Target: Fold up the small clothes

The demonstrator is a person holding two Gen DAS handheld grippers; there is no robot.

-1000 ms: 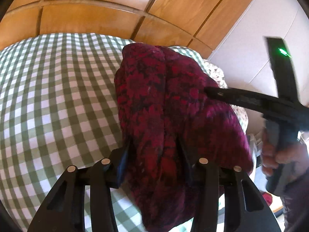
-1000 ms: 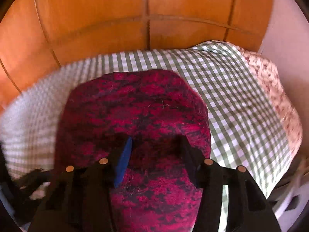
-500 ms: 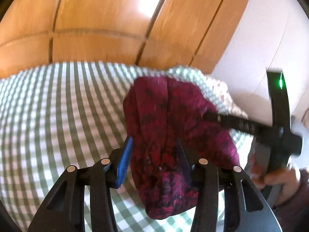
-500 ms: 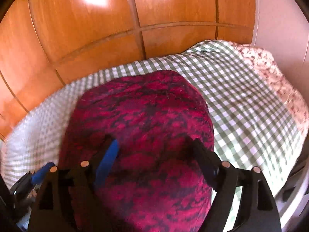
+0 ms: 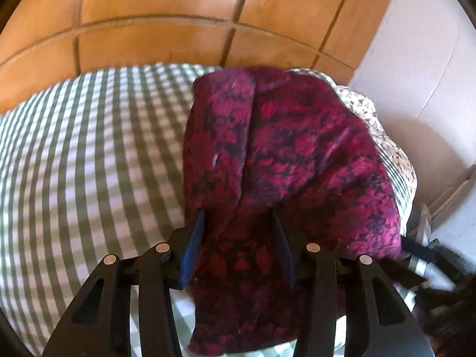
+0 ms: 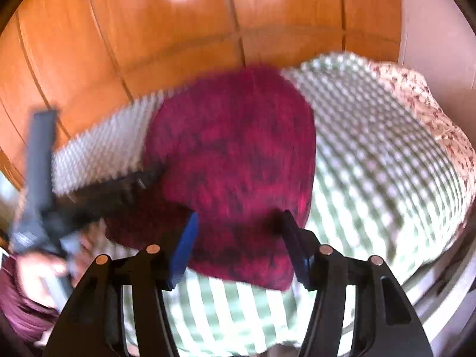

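Observation:
A dark red and black patterned garment [image 5: 282,160] lies folded on the green checked bed cover [image 5: 89,154]. My left gripper [image 5: 238,223] is open, its fingers standing on either side of the garment's near end. The garment also shows in the right wrist view [image 6: 238,166], blurred by motion. My right gripper [image 6: 238,229] is open over the garment's near edge, not holding it. The left gripper's body [image 6: 119,184] reaches onto the garment from the left in that view.
A wooden panelled headboard [image 5: 178,15] runs along the far side of the bed. A white wall [image 5: 422,59] stands to the right. A floral sheet edge [image 6: 422,101] shows at the bed's right side. The person's hand [image 6: 38,270] holds the left gripper.
My right gripper has opened wider and pulled back off the garment toward its near edge. My left gripper has moved forward over the garment. Both views are blurred by motion.

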